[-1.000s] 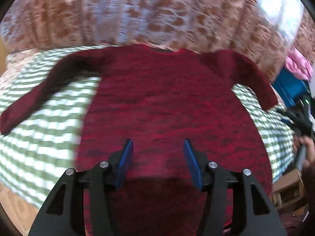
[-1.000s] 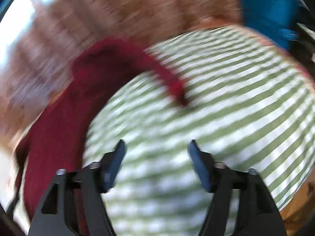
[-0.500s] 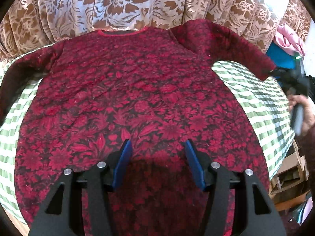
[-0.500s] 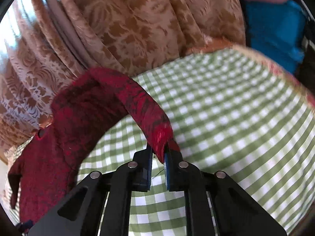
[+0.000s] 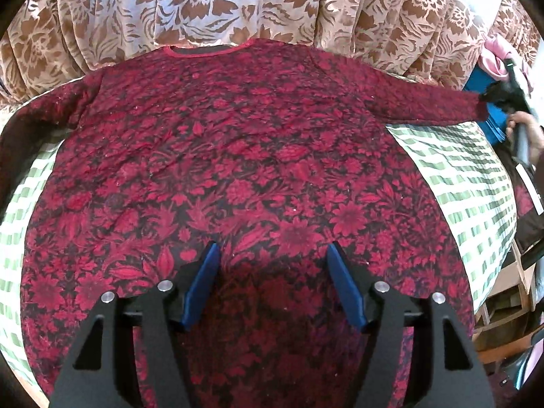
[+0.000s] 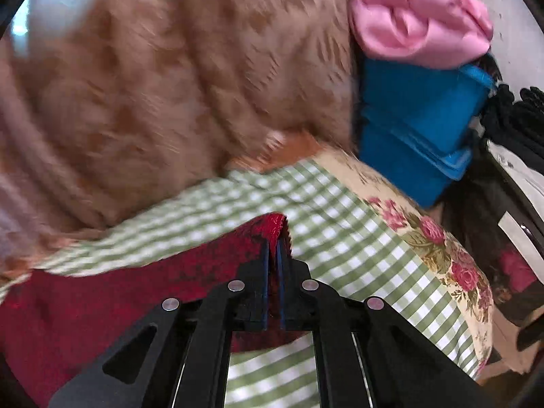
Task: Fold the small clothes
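A dark red floral long-sleeved top [image 5: 238,156] lies spread flat on a green-checked cloth [image 5: 469,176], neckline at the far side. My left gripper [image 5: 272,261] is open and empty, hovering over the top's lower middle. My right gripper [image 6: 273,248] is shut on the cuff of the top's right sleeve [image 6: 217,258]. In the left wrist view that sleeve [image 5: 425,105] is stretched out straight to the right, with the right gripper [image 5: 489,97] at its end.
A brown floral curtain [image 5: 238,6] hangs behind the bed. A blue box [image 6: 414,125] with pink cloth [image 6: 418,20] on it stands at the far right. A flowered mattress edge [image 6: 442,244] drops off to the right, with dark clutter [image 6: 510,119] beyond.
My right gripper closed on the sleeve cuff and pulled the sleeve outward to the right until straight. My left gripper moved right over the top's middle, staying open.
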Demonstrator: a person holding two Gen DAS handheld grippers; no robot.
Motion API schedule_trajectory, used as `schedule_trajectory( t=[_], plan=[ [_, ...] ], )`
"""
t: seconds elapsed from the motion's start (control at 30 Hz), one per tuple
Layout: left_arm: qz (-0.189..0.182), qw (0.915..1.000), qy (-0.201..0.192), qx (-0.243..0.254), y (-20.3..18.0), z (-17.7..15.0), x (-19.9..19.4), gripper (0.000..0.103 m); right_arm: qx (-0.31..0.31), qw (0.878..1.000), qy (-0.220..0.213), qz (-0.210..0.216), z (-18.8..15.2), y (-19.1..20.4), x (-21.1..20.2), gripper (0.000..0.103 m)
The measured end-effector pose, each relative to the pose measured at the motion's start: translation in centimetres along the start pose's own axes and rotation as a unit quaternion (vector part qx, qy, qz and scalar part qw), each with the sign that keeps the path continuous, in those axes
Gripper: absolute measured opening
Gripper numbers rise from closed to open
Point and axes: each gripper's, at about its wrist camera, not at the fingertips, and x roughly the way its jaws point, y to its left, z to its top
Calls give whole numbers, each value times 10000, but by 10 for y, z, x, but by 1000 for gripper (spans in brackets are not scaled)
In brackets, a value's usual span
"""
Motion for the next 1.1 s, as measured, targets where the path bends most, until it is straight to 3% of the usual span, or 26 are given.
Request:
schedule_trajectory(
  t=[0.03,0.1,0.13,0.17,0.2,0.23,0.3,0.4,0.5,0.57,0.63,0.7,0.73,0.77,0.87,1.0,1.1],
  plan=[
    [4,10000,8,-5,0,0,0,66,-36,9998,103,-179,0,0,16,3],
    [-8,10000,9,-16,0,1,0,66,28,9995,279,-137,-2,-2,33,7],
    [-18,10000,-2,-25,0,2,-1,67,115,9994,323,-44,-4,-2,36,26],
    [-27,10000,-9,-37,0,3,-1,67,210,9993,299,-19,-9,-2,34,67],
    [-33,10000,-17,-49,1,3,-1,67,255,9994,249,-33,-12,-2,31,82],
    [-45,10000,-35,-68,1,4,-2,67,315,9995,81,-64,-19,0,20,87],
    [-50,9999,-83,-85,3,5,-5,67,334,9993,-33,165,-33,6,5,87],
    [-14,9998,-146,-157,8,4,-7,67,605,9873,491,1384,-70,25,-10,86],
    [33,9994,-160,-296,15,2,-8,67,1007,9498,1378,2621,-122,60,-3,76],
    [77,9993,-174,-337,19,0,-10,67,1297,9323,1741,2893,-142,81,12,72],
    [172,9990,-229,-346,23,-3,-14,70,1579,9270,1808,2883,-150,98,29,67],
    [208,9986,-245,-421,28,-6,-17,70,1901,9232,1797,2815,-150,106,44,45],
    [188,9982,-236,-511,32,-8,-17,70,1938,9278,1760,2657,-147,110,50,21],
    [184,9979,-217,-576,35,-10,-17,70,1800,9389,1750,2355,-144,115,54,14],
    [195,9977,-137,-635,40,-18,-11,70,1113,9658,1501,1796,-134,126,54,12],
    [95,9970,-220,-734,44,-20,-14,70,829,9722,1497,1597,-131,126,53,16],
    [96,9948,-408,-925,57,-16,-28,76,681,9744,1467,1559,-131,124,35,43]
  ],
)
